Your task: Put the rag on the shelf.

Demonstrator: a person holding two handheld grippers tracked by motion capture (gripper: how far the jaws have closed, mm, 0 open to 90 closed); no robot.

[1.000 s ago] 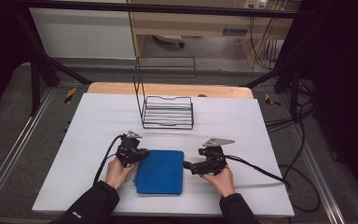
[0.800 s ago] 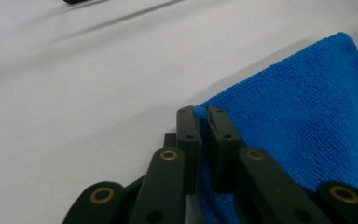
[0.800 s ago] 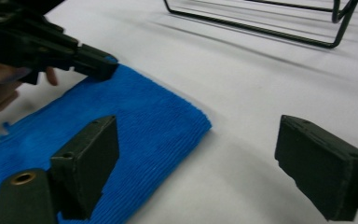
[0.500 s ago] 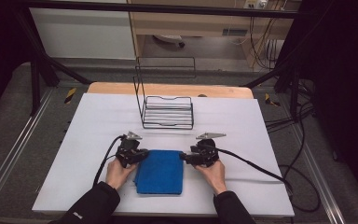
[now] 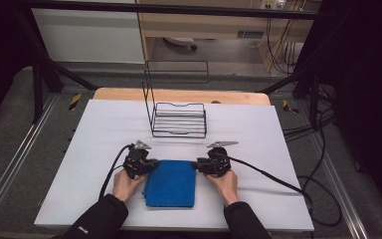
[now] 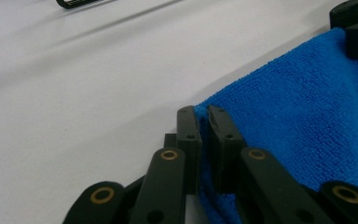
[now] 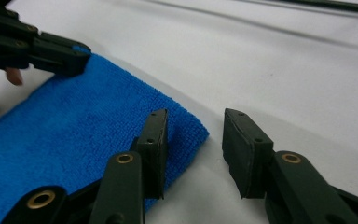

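Blue cloth (image 5: 171, 182), folded into a rectangle, lies flat on the white tabletop (image 5: 89, 144) near the person's edge, between the two hands. The left gripper (image 5: 148, 165) sits at the cloth's far left corner; in the left gripper view its fingers (image 6: 189, 135) are clenched on that corner, with a thin fold of blue terry (image 6: 307, 121) pinched in the narrow slit between them. The right gripper (image 5: 199, 165) sits at the cloth's far right corner. In the right gripper view its fingers (image 7: 156, 144) are released and spread: one rests over the cloth's (image 7: 65, 130) corner, the other stands on bare tabletop just beside the cloth's edge, so the corner lies partly inside the gap but is not gripped. The left gripper (image 7: 70, 58) shows in that view too, closed on the opposite corner. The left hand (image 5: 125, 185) and right hand (image 5: 224, 184) hold the grippers from the near side. A black wire rack (image 5: 178, 117) stands farther back on the tabletop, well apart from the cloth.
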